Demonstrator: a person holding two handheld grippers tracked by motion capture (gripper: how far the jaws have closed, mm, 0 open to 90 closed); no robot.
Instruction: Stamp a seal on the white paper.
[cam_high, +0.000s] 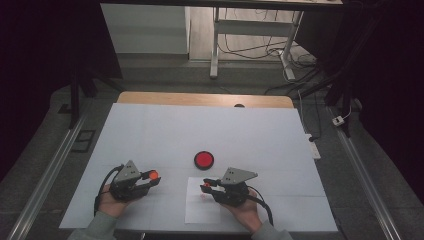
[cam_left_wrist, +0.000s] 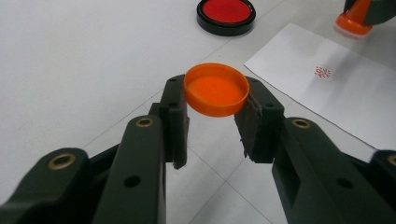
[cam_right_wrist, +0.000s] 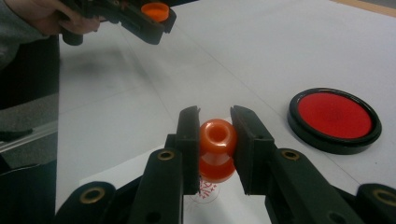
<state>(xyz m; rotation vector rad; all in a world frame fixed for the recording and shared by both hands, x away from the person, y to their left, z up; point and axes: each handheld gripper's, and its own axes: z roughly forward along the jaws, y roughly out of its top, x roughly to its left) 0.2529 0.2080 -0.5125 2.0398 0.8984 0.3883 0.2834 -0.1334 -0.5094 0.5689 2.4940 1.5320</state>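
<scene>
The right gripper (cam_right_wrist: 215, 140) has its fingers clenched on the orange stamp (cam_right_wrist: 217, 149), upright over the paper sheet (cam_high: 202, 207) near the worktop's (cam_high: 165, 130) front edge. The left gripper (cam_left_wrist: 215, 100) grips the orange cap (cam_left_wrist: 216, 88), well apart to the stamp's left — so recapping turns on closing that sideways gap. The left gripper view shows a red print (cam_left_wrist: 323, 72) on the sheet; the ink pad (cam_high: 204, 159) sits just beyond it
</scene>
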